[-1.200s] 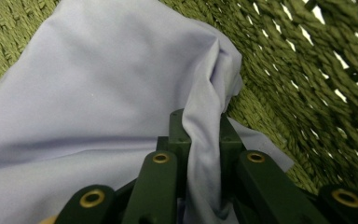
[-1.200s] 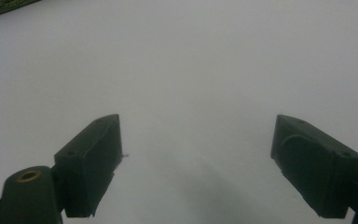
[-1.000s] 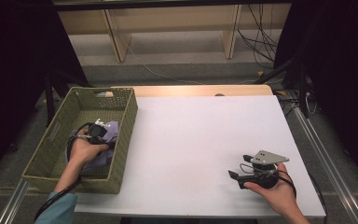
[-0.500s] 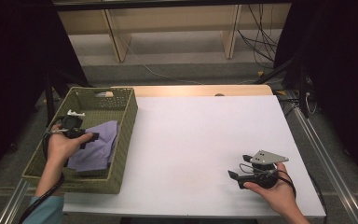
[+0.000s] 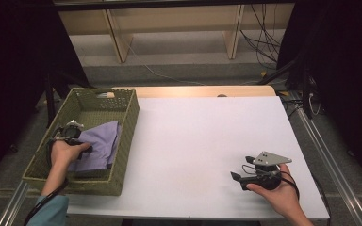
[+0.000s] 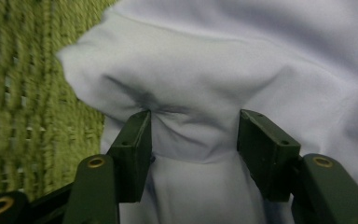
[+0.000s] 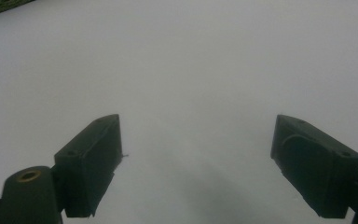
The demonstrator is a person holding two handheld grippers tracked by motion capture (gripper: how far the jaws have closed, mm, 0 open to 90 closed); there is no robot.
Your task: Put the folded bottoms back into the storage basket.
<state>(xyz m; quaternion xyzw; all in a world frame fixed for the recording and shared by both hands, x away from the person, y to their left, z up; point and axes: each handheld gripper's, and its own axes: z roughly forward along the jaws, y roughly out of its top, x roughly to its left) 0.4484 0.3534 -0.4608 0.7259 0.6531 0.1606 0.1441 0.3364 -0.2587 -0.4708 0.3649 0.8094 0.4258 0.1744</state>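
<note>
White and bare across most of its width, the surface (image 5: pixel 207 146) carries one woven green basket (image 5: pixel 122 141) at its left edge, and one lilac cloth (image 5: pixel 99 146) lies inside that basket. From the bottom of the high view two forearms come in. The person's left hand (image 5: pixel 63 155) reaches over the basket's near wall and points the left hand-held gripper (image 5: pixel 82 146) at the cloth; its jaws have just been closing a little, and the left gripper view shows them partly apart with a fold of cloth (image 6: pixel 196 93) bunched between them — whether the pads truly press on it is hard to judge, though they seem only to flank it. That close view also gives the basket's weave beside the cloth's edge. The right hand (image 5: pixel 275 188) rests low at the near right corner, well apart from the basket, its right hand-held gripper (image 5: pixel 240 172) aimed leftward; the right gripper view shows the jaws wide apart over plain white, nothing between them.
</note>
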